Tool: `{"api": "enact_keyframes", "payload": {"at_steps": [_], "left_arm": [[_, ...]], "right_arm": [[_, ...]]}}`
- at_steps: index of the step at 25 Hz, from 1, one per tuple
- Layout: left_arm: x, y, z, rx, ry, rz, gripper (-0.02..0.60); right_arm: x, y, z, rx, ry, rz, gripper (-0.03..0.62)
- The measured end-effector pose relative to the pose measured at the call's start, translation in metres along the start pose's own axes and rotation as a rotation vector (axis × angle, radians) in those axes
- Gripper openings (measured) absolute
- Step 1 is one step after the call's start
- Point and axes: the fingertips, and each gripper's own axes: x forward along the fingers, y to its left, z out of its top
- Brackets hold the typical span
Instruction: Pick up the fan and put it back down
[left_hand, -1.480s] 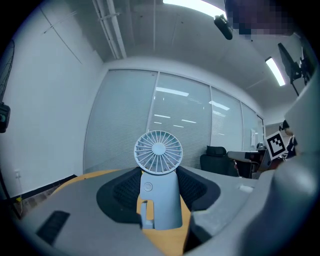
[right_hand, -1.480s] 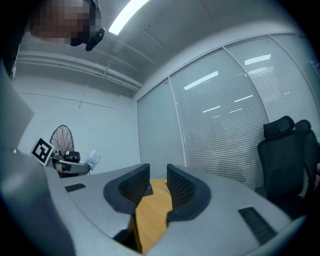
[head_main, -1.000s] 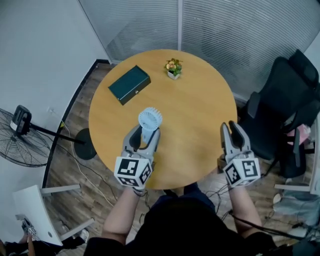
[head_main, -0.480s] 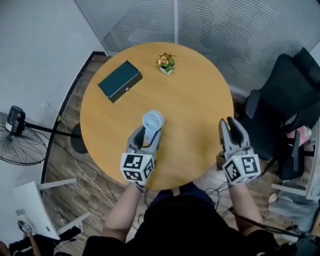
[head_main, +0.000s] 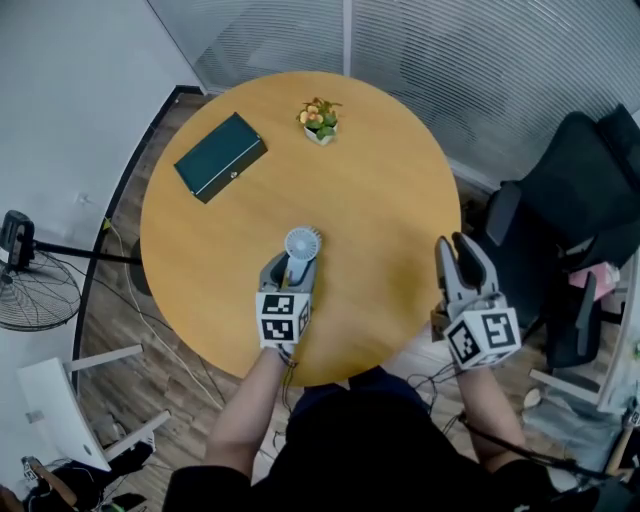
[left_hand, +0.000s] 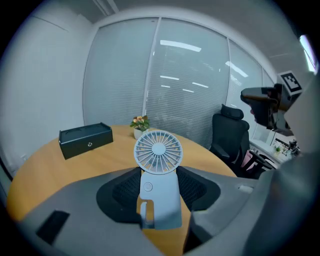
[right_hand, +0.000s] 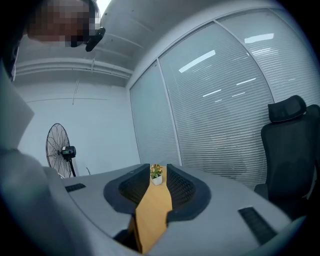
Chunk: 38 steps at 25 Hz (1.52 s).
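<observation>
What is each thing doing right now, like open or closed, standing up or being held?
small fan, upright, gripped by the left tool, blades look still
left tool, shut on the small fan
right tool, open, empty
dark green box, closed, lying on the table
flower pot, upright on the table
floor fan, standing upright

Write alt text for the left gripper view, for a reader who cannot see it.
A small pale blue fan stands upright, clamped between the left gripper's dark jaws above a round wooden table. Behind it sit a dark box, a little potted plant and, at right, a black office chair before blind-covered glass walls.
</observation>
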Motion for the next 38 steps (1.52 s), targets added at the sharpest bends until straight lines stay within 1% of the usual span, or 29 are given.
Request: {"api": "enact_keyframes", "payload": {"at_steps": [2, 6, 9, 12, 17, 23, 26, 28, 30, 32, 35, 38], "left_arm": [[0.018, 0.004, -0.015, -0.001, 0.045, 0.017, 0.216], [0.050, 0.007, -0.029, 0.016, 0.080, 0.045, 0.216], [0.070, 0.007, -0.043, 0.039, 0.123, 0.057, 0.216], [0.083, 0.004, -0.055, 0.051, 0.163, 0.060, 0.216], [0.096, 0.004, -0.070, 0.062, 0.203, 0.061, 0.216], [0.104, 0.003, -0.077, 0.096, 0.227, 0.045, 0.216], [0.104, 0.001, -0.085, 0.094, 0.264, 0.024, 0.216], [0.103, -0.002, -0.086, 0.094, 0.276, 0.000, 0.228], [0.095, -0.006, -0.079, 0.077, 0.263, -0.024, 0.256], [0.075, -0.007, -0.063, 0.053, 0.220, -0.033, 0.259], [0.032, 0.002, -0.025, 0.030, 0.102, -0.021, 0.259], [-0.010, 0.011, 0.019, 0.047, -0.020, -0.008, 0.259]], "right_arm": [[0.005, -0.009, -0.005, -0.003, 0.019, 0.003, 0.109], [0.017, -0.026, -0.015, -0.007, 0.052, 0.001, 0.109], [0.026, -0.032, -0.018, -0.022, 0.068, 0.005, 0.109], [0.030, -0.035, -0.021, -0.024, 0.079, 0.013, 0.109], [0.035, -0.037, -0.026, -0.018, 0.091, 0.018, 0.109], [0.030, -0.039, -0.034, -0.008, 0.106, 0.003, 0.109], [0.025, -0.036, -0.034, -0.004, 0.102, -0.004, 0.109], [0.023, -0.033, -0.031, -0.004, 0.095, -0.006, 0.109], [0.021, -0.028, -0.028, -0.008, 0.086, -0.009, 0.109], [0.018, -0.021, -0.024, -0.008, 0.072, -0.014, 0.109], [0.016, -0.010, -0.022, 0.004, 0.053, -0.021, 0.107], [0.014, 0.001, -0.018, 0.002, 0.038, -0.024, 0.104]]}}
